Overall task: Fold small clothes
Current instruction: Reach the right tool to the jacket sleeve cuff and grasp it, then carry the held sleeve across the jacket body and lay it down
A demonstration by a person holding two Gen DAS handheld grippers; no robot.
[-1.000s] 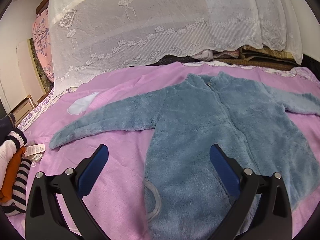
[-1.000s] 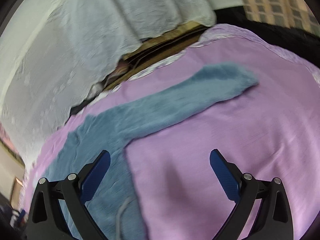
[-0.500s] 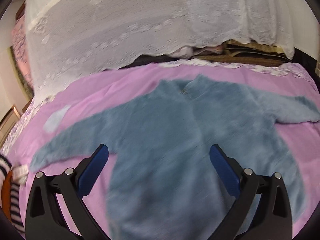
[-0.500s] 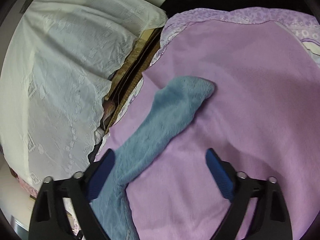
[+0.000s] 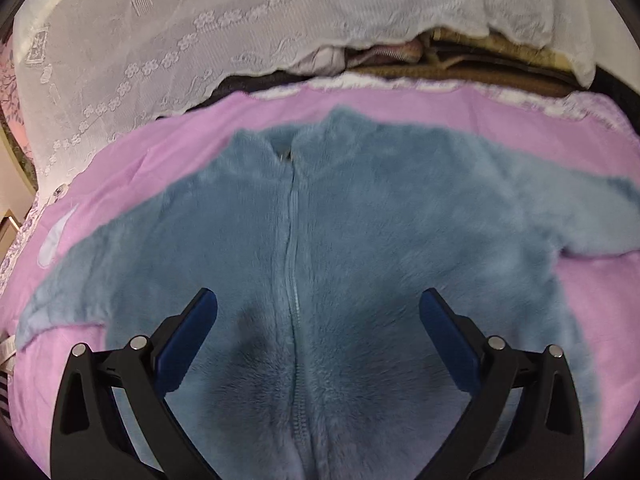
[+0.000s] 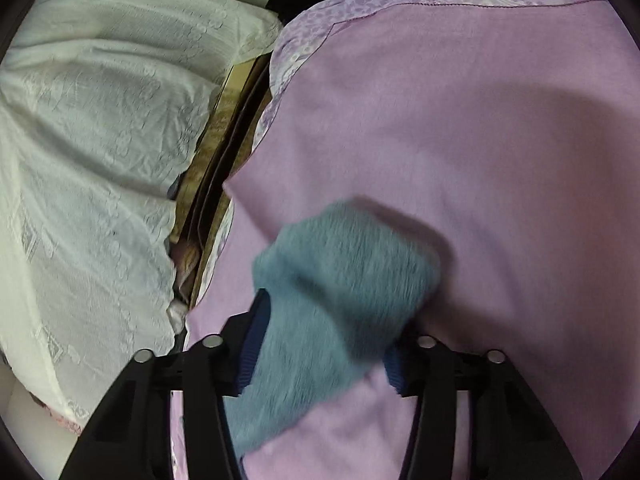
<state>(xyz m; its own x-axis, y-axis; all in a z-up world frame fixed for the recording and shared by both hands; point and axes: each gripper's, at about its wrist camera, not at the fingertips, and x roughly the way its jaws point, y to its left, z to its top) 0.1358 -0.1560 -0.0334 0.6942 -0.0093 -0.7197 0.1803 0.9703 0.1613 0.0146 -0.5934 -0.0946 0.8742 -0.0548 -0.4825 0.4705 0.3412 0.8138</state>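
Note:
A blue fleece jacket (image 5: 360,220) lies flat, front up and zipped, on a purple bedsheet (image 5: 520,128). Both its sleeves are spread out sideways. My left gripper (image 5: 318,298) hovers open over the jacket's lower chest, one finger on each side of the zip (image 5: 294,240), with nothing between the pads. In the right wrist view the jacket's right sleeve (image 6: 344,264) runs between the fingers of my right gripper (image 6: 326,320). Its jaws are closing, and the pads squeeze the fleece just behind the cuff. The cuff end sticks out past the fingertips over the sheet (image 6: 480,120).
A white lace cover (image 5: 200,20) drapes over a heap along the bed's far side, also at the left in the right wrist view (image 6: 80,140). Brown folded items (image 5: 460,64) fill the gap under it. A small white patch (image 5: 52,236) lies by the left sleeve.
Both grippers came forward and lower. The left one moved from the jacket's left side to over the zip. The right one rolled, reached the sleeve end and narrowed around it.

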